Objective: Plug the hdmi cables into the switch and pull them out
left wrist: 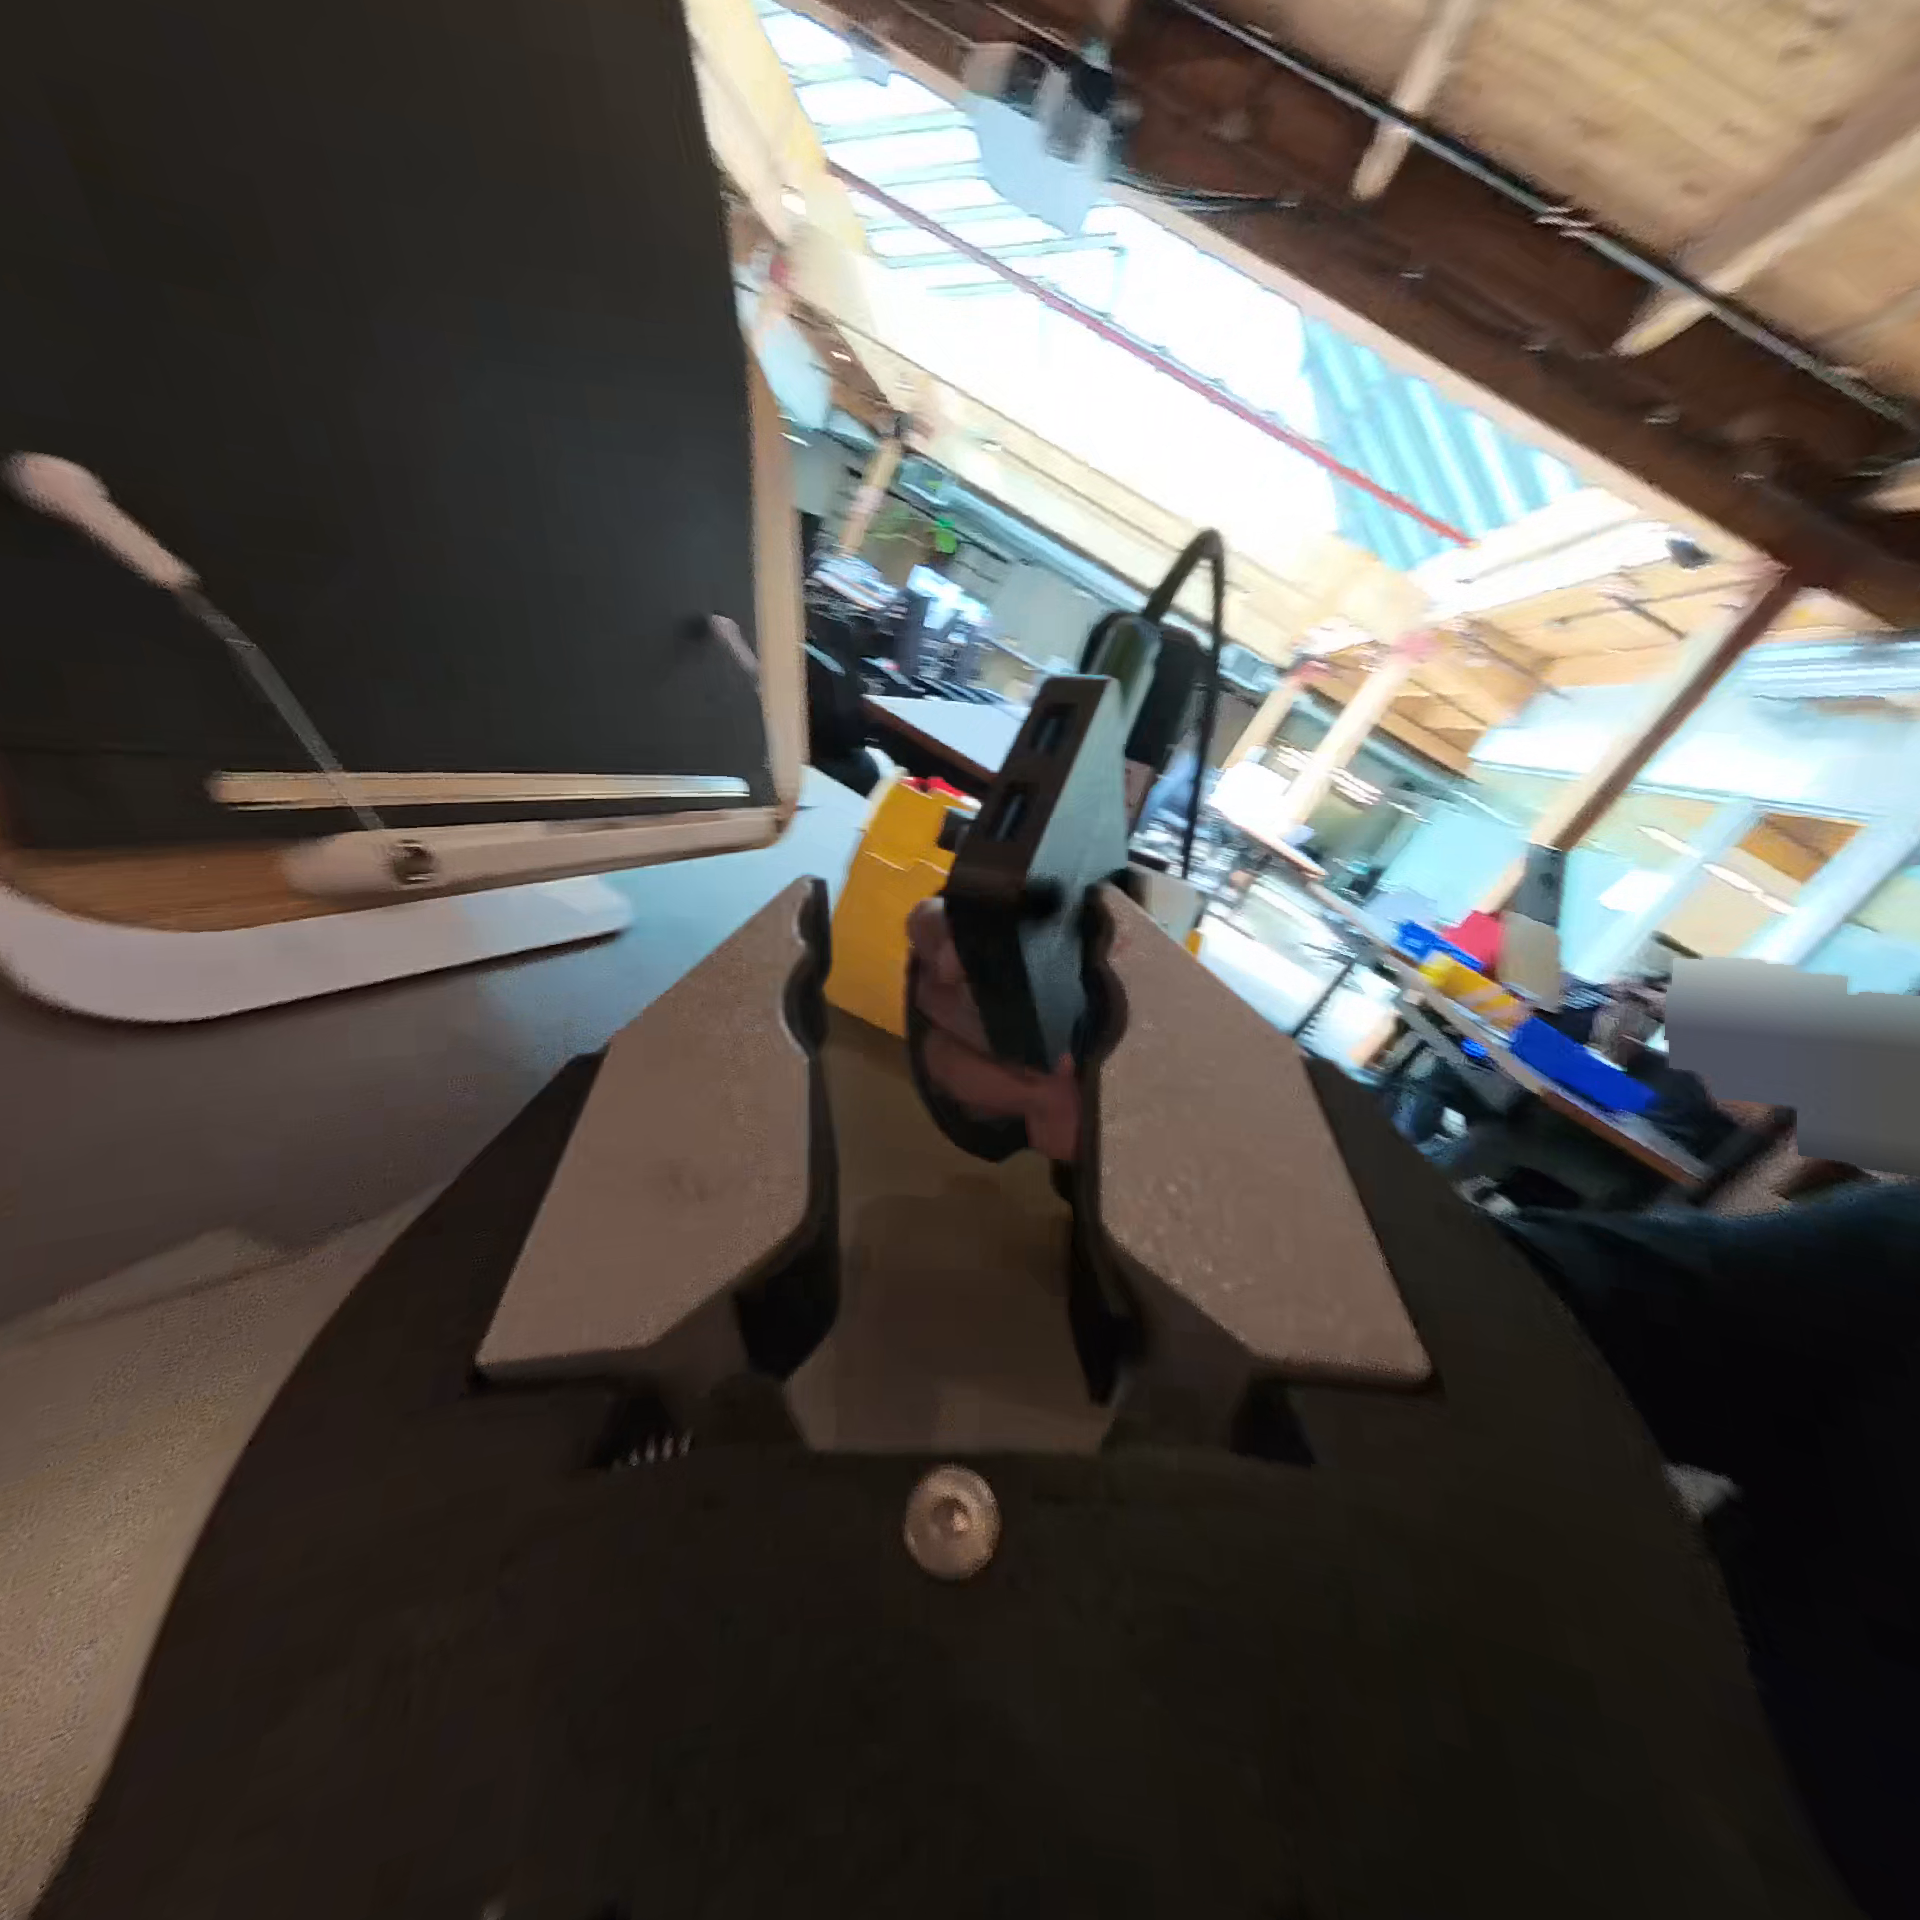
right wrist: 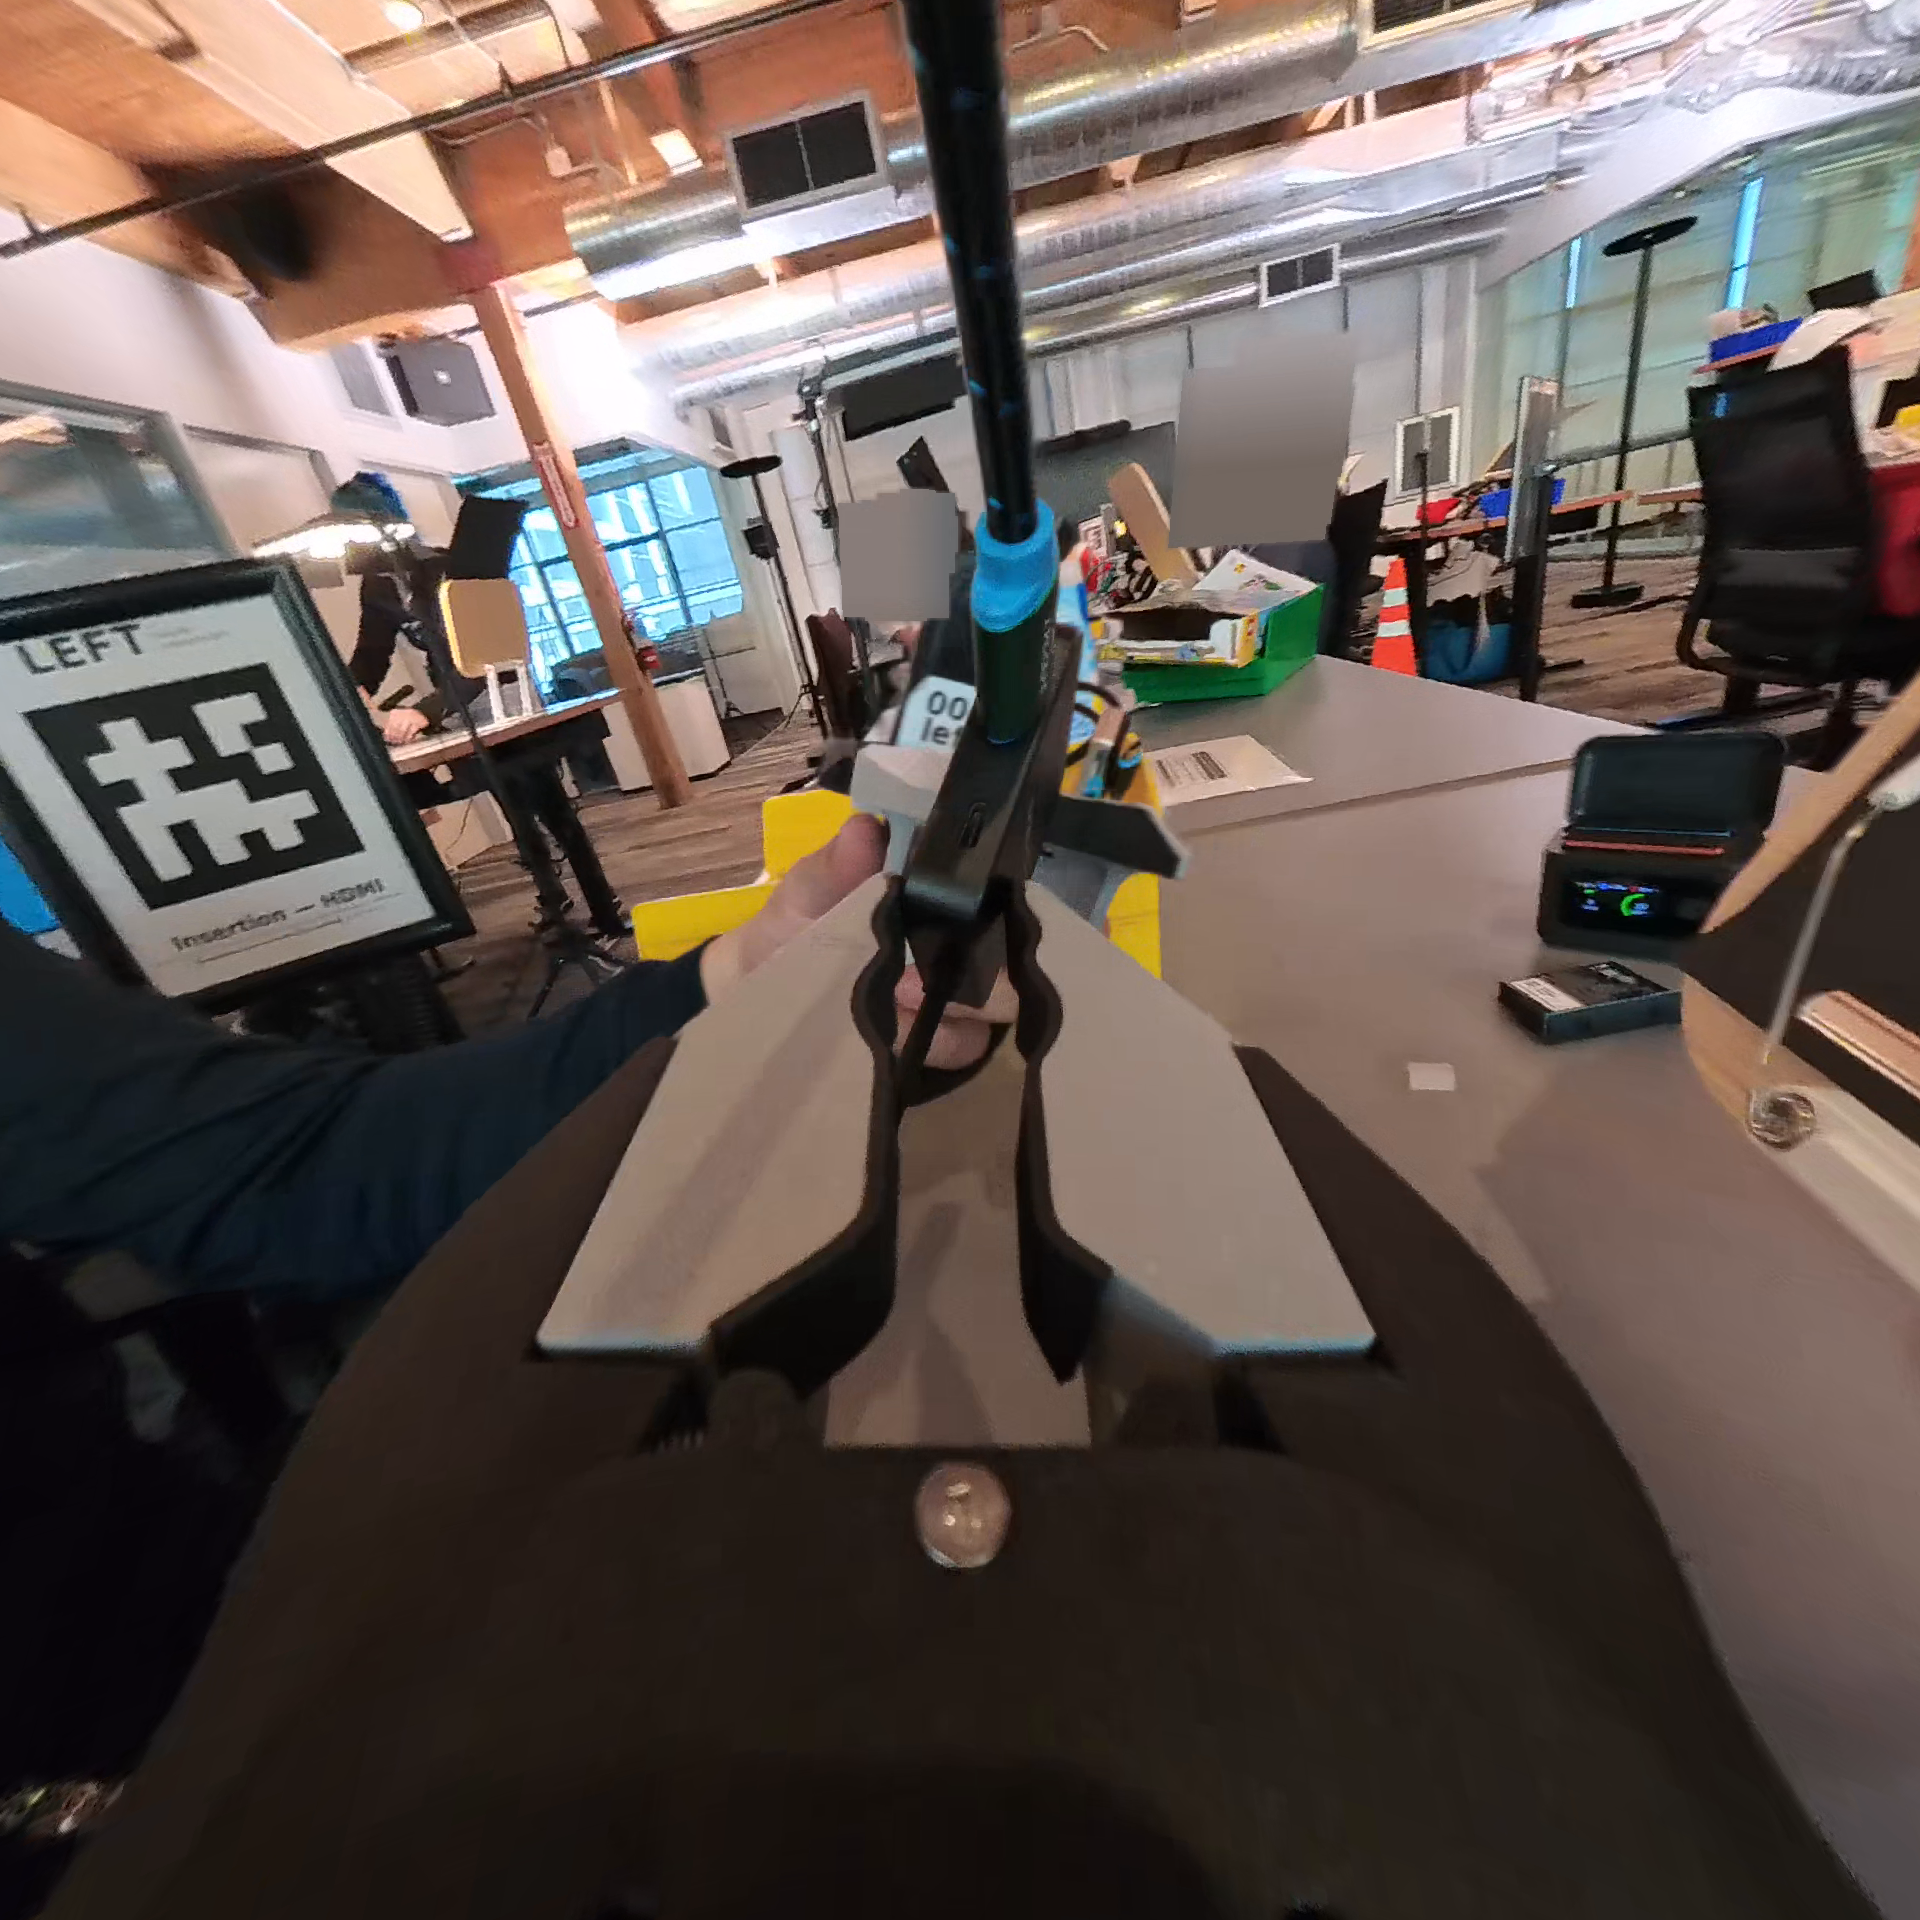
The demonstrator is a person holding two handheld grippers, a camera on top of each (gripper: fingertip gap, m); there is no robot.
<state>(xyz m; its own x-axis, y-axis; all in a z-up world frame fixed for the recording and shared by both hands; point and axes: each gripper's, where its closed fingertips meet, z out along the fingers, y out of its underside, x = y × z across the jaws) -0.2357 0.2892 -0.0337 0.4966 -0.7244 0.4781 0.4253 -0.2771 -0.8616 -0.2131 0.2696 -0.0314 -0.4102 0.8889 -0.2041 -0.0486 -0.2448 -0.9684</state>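
The black HDMI switch (right wrist: 977,810) is held up in the air above the table. My right gripper (right wrist: 956,920) is shut on its lower end. A black braided cable (right wrist: 982,312) with a blue-collared plug (right wrist: 1013,582) sits in its top end. In the left wrist view the switch (left wrist: 1049,831) shows two empty ports and stands between the jaws of my left gripper (left wrist: 956,925). That gripper is open, and the switch rests against its right finger (left wrist: 1195,1091). The left gripper's grey fingers (right wrist: 1122,836) also show on both sides of the switch. A hand (right wrist: 821,894) is behind it.
A grey table (right wrist: 1455,1039) carries a black case with a lit screen (right wrist: 1642,862), a small black box (right wrist: 1590,997) and a yellow box (left wrist: 894,914). A framed marker sign (right wrist: 197,779) stands at left. A dark wood-edged panel (left wrist: 364,416) is close on the left. My left and right fingertips are right by each other.
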